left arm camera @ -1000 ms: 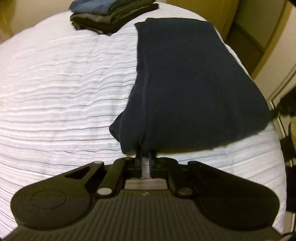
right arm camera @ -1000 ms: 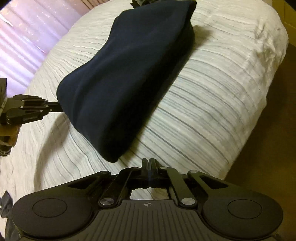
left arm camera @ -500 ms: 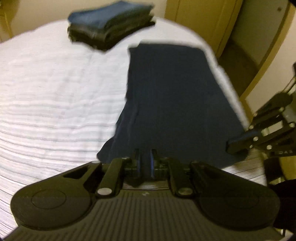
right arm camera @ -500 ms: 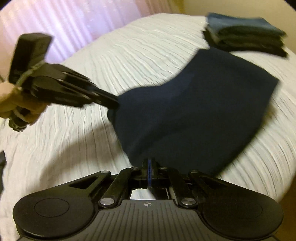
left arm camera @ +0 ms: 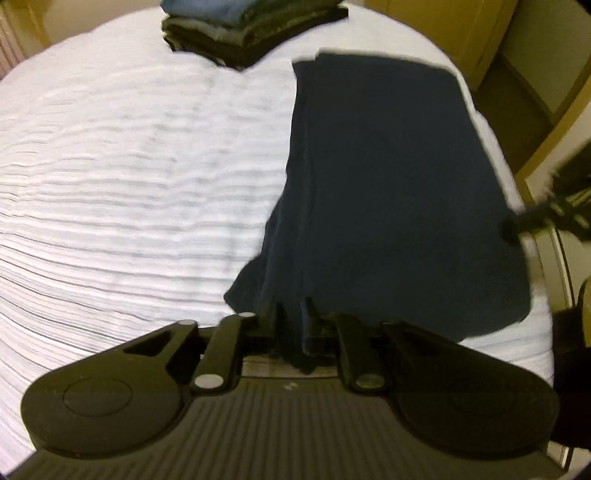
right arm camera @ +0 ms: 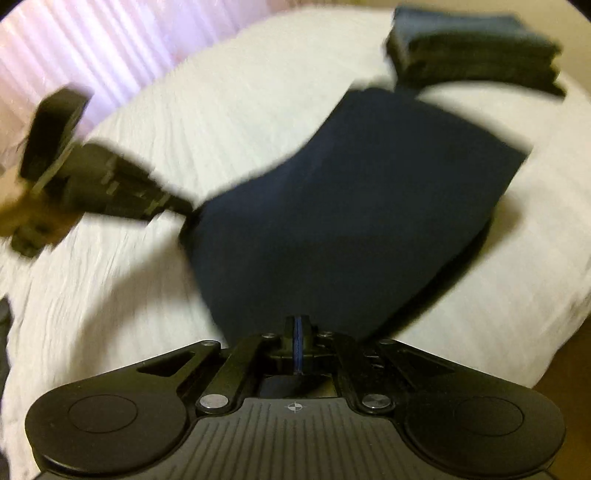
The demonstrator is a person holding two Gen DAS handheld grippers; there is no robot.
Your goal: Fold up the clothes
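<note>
Navy garment (left arm camera: 388, 192) lies stretched on the white bedspread (left arm camera: 129, 166), near edge lifted. Left gripper (left arm camera: 291, 314): jaws clamped on one near corner. Right gripper (right arm camera: 298, 325): jaws pinched on the other corner. Folded clothes stack (left arm camera: 243, 33) at far end, apart.

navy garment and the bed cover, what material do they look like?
Navy garment: soft matte knit, probably cotton jersey; it drapes limp with no sheen. Bed cover: white crinkled woven fabric, maybe seersucker-like; fine ridged ripples with thin grey lines.

right hand-held gripper (right arm camera: 298, 334) pinches navy garment (right arm camera: 351, 206) | left hand-held gripper (right arm camera: 184, 206) grips opposite corner
</note>
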